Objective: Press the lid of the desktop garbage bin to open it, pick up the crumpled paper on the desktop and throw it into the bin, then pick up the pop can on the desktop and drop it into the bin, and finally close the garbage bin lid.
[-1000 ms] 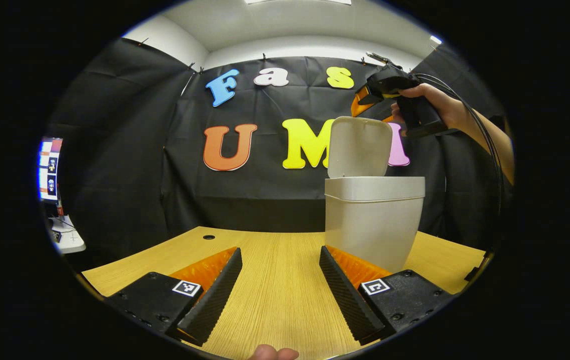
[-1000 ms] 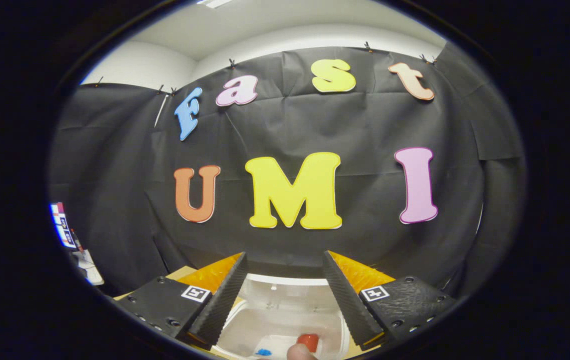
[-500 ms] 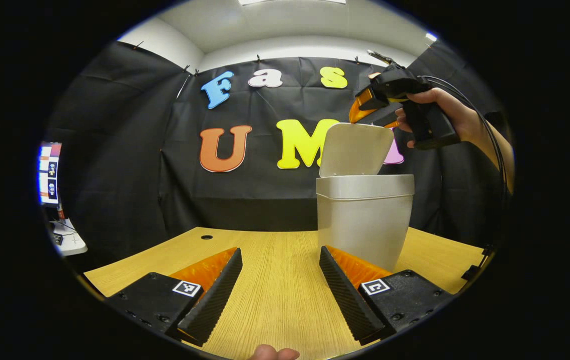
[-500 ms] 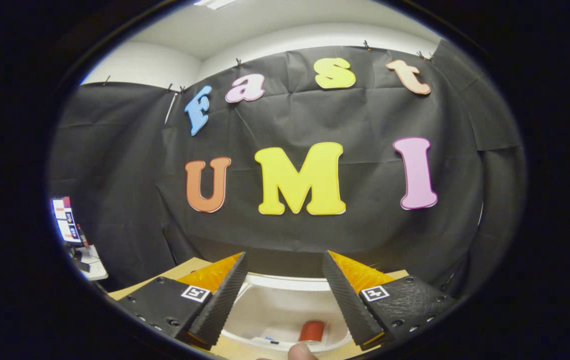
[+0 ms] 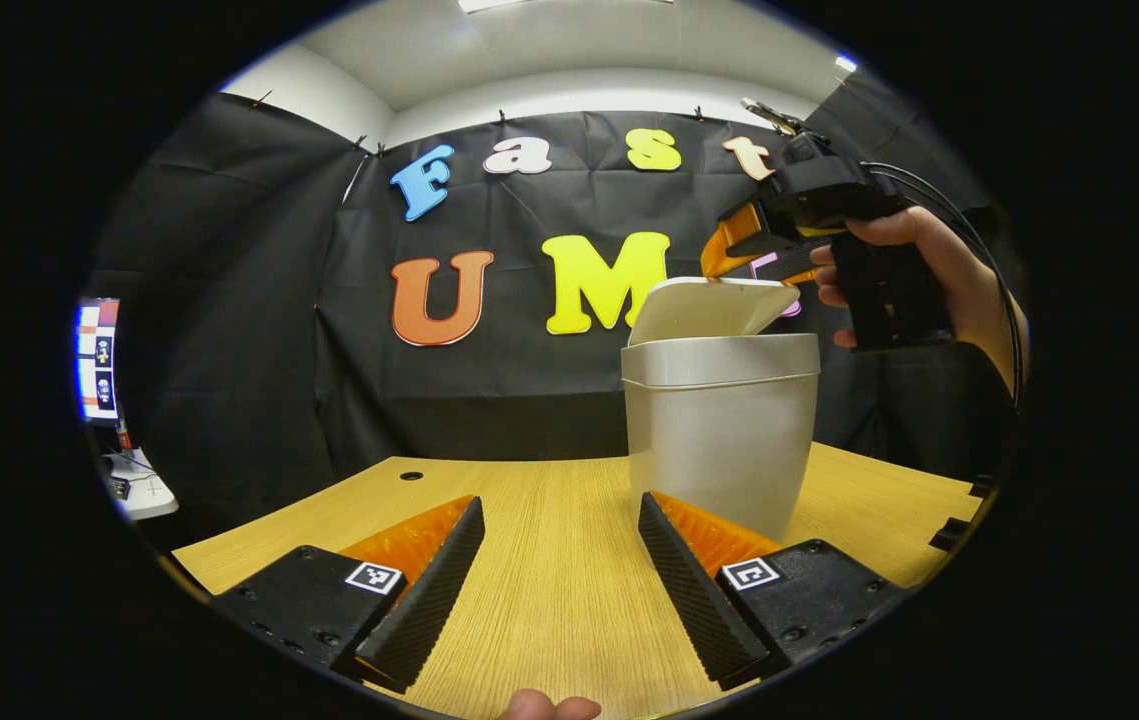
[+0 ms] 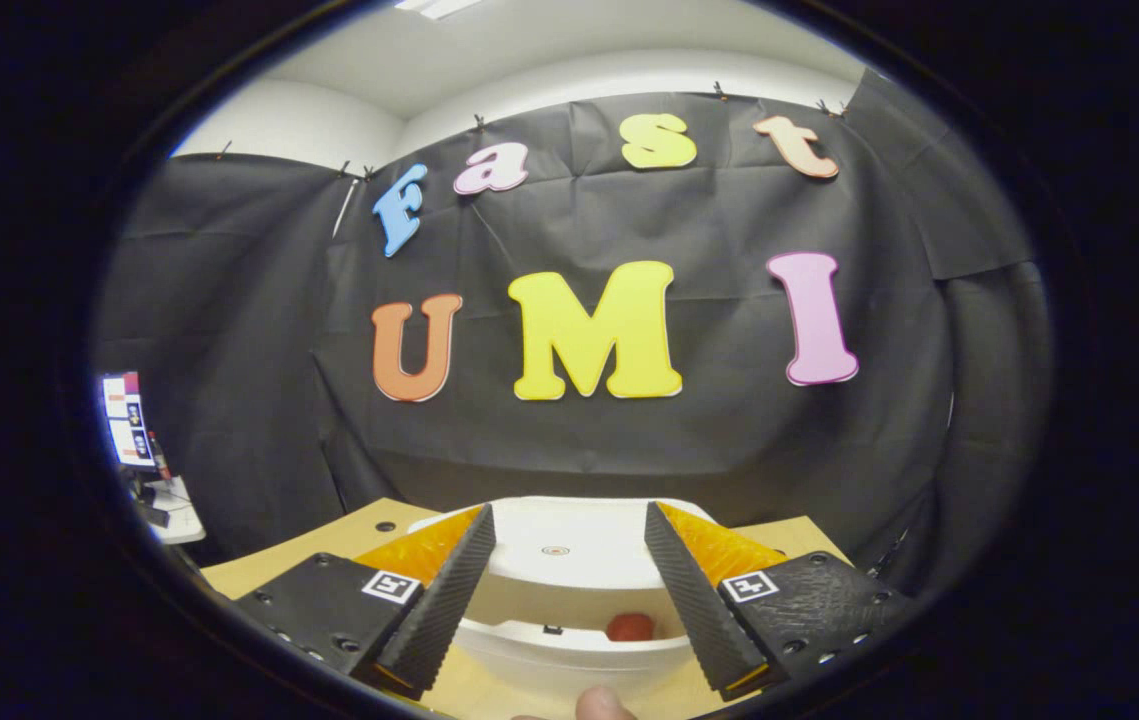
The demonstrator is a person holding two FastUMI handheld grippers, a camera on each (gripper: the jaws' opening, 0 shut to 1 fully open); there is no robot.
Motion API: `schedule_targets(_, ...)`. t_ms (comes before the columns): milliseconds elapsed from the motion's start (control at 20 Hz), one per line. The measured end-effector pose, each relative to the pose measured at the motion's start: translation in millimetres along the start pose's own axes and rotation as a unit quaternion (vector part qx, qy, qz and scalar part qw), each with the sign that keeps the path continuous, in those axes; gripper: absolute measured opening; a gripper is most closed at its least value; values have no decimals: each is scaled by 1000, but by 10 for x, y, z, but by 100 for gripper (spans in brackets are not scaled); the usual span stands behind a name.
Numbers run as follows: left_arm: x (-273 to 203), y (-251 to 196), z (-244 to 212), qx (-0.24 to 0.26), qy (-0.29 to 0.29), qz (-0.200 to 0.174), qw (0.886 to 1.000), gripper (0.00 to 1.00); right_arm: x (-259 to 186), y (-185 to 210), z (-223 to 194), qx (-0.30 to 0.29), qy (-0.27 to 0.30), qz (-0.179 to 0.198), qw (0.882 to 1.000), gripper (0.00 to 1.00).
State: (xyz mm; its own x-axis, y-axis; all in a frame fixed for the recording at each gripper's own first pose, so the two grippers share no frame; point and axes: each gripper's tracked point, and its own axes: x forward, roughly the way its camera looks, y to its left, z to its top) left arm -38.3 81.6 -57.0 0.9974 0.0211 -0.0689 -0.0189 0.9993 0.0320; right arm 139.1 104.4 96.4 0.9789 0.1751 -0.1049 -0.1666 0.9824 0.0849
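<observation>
Pale wood desk (image 5: 549,560) fills the lower frame of the left gripper view. Left gripper (image 5: 559,575) sits bottom centre, low over the desk, fingers spread, nothing between them. White bin (image 5: 719,440) stands right of centre, just beyond the right-hand finger. Lid (image 5: 714,308) is tilted, partly raised above the rim. Right gripper (image 5: 764,240), held by a hand (image 5: 929,270), is at upper right, just above the lid's far edge; cannot tell if it touches. In the right gripper view, the right gripper (image 6: 569,580) is bottom centre, fingers spread, empty, above the bin (image 6: 579,640). Lid (image 6: 569,555) lies between the fingers, slanting over the opening. Red can (image 6: 631,627) is visible inside the bin through the gap under the lid.
</observation>
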Motion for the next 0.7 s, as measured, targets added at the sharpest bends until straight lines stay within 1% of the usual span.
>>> schedule_targets(200, 24, -18, -41, -3, 5, -1, 1000, 100, -24, 4, -261, -5, 1, -11, 1000, 93)
schedule_targets(350, 13, -25, -63, 0, 6, -1, 1000, 100, -25, -6, -319, -3, -4, -13, 1000, 94)
schedule_targets(550, 29, -25, -81, -7, 9, -2, 1000, 100, 9, -49, -419, 0, 4, -19, 1000, 94)
schedule_targets(700, 54, -2, -63, -6, 7, 1, 1000, 100, 6, -57, -437, 8, -1, -16, 1000, 95)
